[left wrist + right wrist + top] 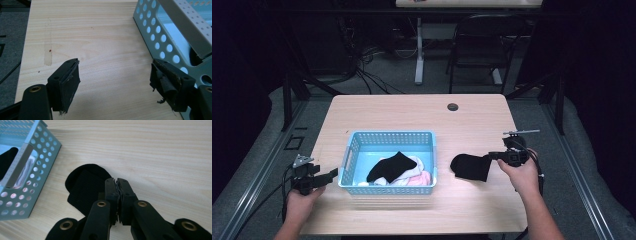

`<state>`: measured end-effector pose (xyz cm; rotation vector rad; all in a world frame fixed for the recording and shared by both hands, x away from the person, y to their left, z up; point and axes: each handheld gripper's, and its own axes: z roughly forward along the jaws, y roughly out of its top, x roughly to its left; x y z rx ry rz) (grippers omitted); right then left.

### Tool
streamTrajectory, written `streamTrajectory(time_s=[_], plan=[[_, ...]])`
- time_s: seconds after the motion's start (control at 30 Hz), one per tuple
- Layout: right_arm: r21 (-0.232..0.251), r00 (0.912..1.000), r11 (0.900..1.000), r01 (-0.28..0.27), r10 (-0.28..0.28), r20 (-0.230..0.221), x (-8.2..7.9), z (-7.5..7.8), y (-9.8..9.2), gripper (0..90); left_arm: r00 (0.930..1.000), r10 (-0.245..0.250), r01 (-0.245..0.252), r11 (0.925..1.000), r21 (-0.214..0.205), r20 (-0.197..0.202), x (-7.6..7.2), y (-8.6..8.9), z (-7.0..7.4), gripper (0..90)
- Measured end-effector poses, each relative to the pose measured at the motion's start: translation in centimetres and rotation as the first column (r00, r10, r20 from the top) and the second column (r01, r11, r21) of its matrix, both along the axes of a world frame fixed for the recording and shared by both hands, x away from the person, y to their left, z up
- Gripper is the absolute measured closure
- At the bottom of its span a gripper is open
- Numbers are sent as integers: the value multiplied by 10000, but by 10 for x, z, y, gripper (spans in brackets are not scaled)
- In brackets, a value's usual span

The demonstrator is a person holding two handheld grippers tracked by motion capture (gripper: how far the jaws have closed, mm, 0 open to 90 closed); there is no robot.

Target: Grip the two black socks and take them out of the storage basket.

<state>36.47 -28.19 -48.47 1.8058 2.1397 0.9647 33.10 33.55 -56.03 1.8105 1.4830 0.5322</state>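
Observation:
A black sock (469, 167) lies flat on the wooden table, right of a light blue perforated basket (384, 134). My right gripper (490, 156) is at the sock's right edge. In the right gripper view its jaws (117, 180) are pressed shut just above the black sock (85, 185), with no fabric visible between them. Another black sock (391, 166) lies in the basket on top of white and pink garments (422, 177). My left gripper (332, 175) hovers left of the basket. It is open (115, 75) over bare wood, with the basket wall (160, 42) beside its right jaw.
The table (412, 112) has a dark round grommet (453, 107) near its far edge. A black chair (482, 45) and a table leg (419, 50) stand beyond the table on grey floor. In the right gripper view the basket's corner (42, 157) is at upper left.

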Motion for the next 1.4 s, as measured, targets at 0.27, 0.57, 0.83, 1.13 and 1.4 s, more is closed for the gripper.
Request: streamTrajectory(time_s=[0.27, 0.57, 0.83, 1.13, 1.4], plan=[[-199, 9998, 9997, 173, -175, -60, 1, -7, -5, 785, 10000, 47, -47, 10000, -25, 32, 0, 0, 0, 236], [-673, 9995, 9977, -95, 116, 309, 3, -1, 6, 598, 10000, 40, -40, 10000, 0, 34, 0, 0, 0, 236], [-985, 9944, 9921, -774, 839, 637, 7, 12, 38, 491, 10000, -32, 32, 10000, 45, 14, -1, 1, 0, 237], [-1072, 9706, 9676, -2288, 2352, 508, 17, 26, 98, 520, 10000, -42, 42, 10000, 32, 36, -1, 1, 1, 236], [-987, 9457, 9437, -3159, 3215, 476, 26, 28, 142, 530, 10000, -61, 61, 10000, 31, 55, -1, 1, 1, 236]])
